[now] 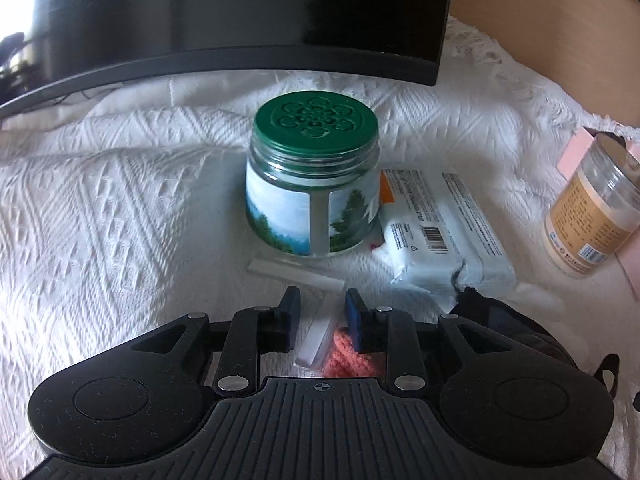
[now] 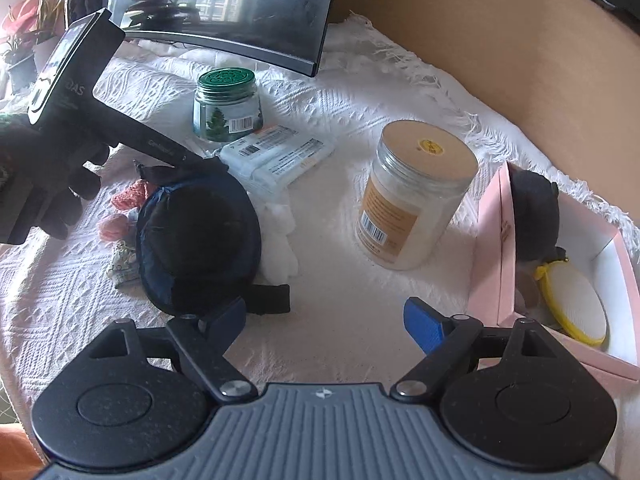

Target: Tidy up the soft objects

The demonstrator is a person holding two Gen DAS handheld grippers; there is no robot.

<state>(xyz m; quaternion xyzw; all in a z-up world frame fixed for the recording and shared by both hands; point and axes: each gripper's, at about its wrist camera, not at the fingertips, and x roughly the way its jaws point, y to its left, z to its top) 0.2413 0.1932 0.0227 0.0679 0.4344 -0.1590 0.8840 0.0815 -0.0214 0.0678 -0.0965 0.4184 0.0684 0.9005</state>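
Observation:
My left gripper (image 1: 320, 312) is open, low over the white bedspread (image 1: 100, 200), with a coral knitted piece (image 1: 346, 354) and a clear plastic strip (image 1: 316, 340) lying between its fingers. My right gripper (image 2: 324, 318) is wide open and empty above the bedspread (image 2: 340, 320). A dark padded eye mask (image 2: 196, 236) lies just left of it, with coral knitted pieces (image 2: 128, 196) and a small white plush (image 2: 280, 236) beside it. A pink box (image 2: 560, 280) at the right holds a dark soft item (image 2: 536, 216) and a yellow-rimmed round pad (image 2: 576, 304).
A green-lidded jar (image 1: 316, 176) stands ahead of the left gripper, a wipes pack (image 1: 436, 228) to its right, and a tan jar (image 2: 412, 196) near the pink box. A dark monitor (image 1: 240, 12) stands behind. The left hand-held unit (image 2: 72, 120) shows in the right view.

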